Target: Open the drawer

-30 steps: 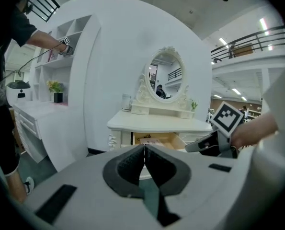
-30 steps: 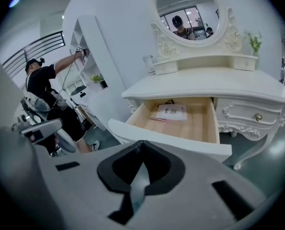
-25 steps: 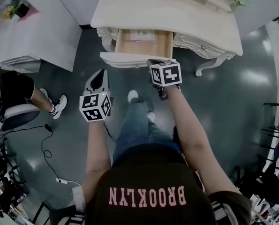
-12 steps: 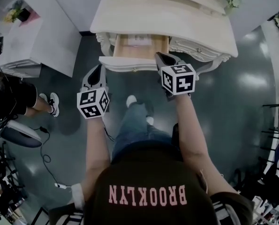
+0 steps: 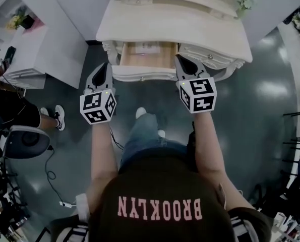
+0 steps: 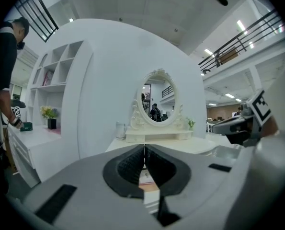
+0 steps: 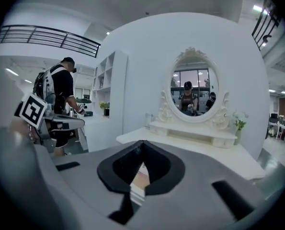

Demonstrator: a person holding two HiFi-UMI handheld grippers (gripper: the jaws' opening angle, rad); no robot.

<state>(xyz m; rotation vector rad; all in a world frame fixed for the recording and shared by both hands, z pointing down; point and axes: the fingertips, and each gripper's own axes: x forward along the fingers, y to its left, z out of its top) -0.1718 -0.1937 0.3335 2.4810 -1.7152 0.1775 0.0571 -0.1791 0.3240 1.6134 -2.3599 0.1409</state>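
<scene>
Drawer [image 5: 145,57] stands pulled out from the front of the white dressing table [image 5: 190,24], left of the table's middle in the head view. Its wooden floor is bare except for a pale sheet [image 5: 148,47] near the back. The left gripper [image 5: 105,66] hangs at the left end of the drawer front and the right gripper [image 5: 180,59] at the right end; contact cannot be told. Each has its jaws pressed together on nothing. An oval mirror [image 7: 195,87] stands on the table's top.
</scene>
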